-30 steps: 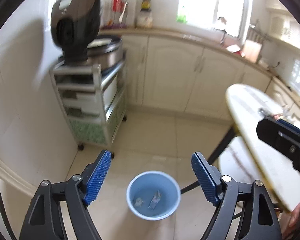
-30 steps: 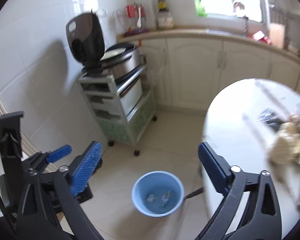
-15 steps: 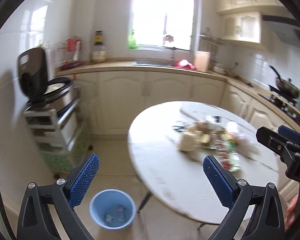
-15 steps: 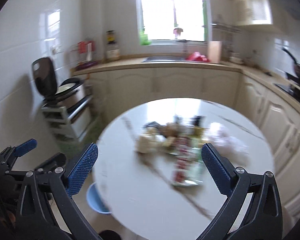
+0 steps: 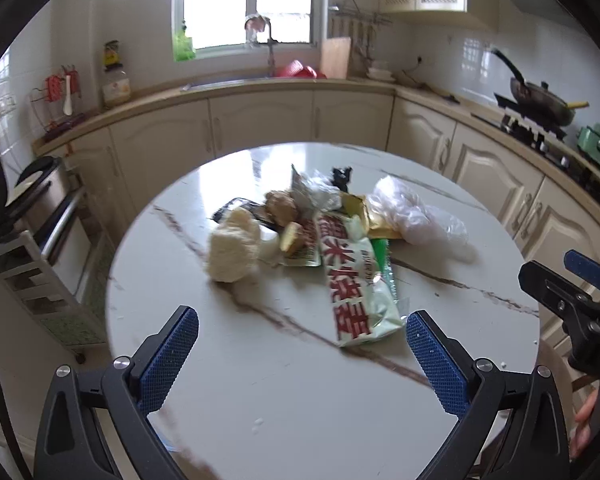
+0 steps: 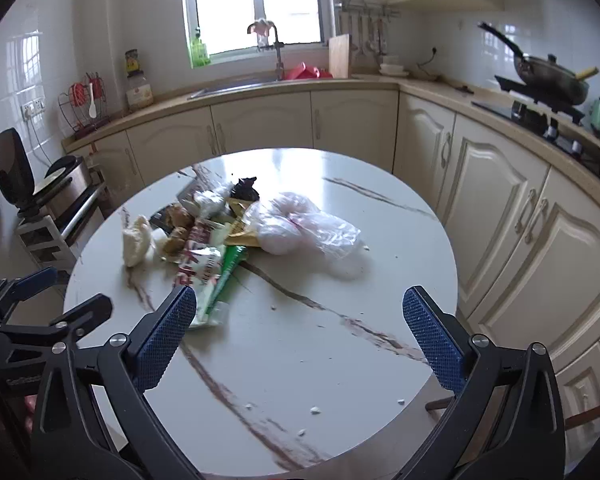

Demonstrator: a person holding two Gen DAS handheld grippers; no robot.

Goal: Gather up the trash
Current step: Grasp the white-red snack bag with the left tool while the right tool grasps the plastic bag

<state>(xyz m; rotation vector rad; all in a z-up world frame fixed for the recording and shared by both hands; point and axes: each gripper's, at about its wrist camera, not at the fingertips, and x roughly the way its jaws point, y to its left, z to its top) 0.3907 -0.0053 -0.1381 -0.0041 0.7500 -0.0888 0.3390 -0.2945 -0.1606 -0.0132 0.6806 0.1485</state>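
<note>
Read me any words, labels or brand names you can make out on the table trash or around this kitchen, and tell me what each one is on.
Green and white snack wrapper: large red Chinese characters, too blurred to read reliably.
Red wrapper under the brown lumps: print is there, unreadable.
Jar on the counter: a yellow label, too small to read.
Gold wrapper: no legible text.
Nothing else in either view carries readable writing.
</note>
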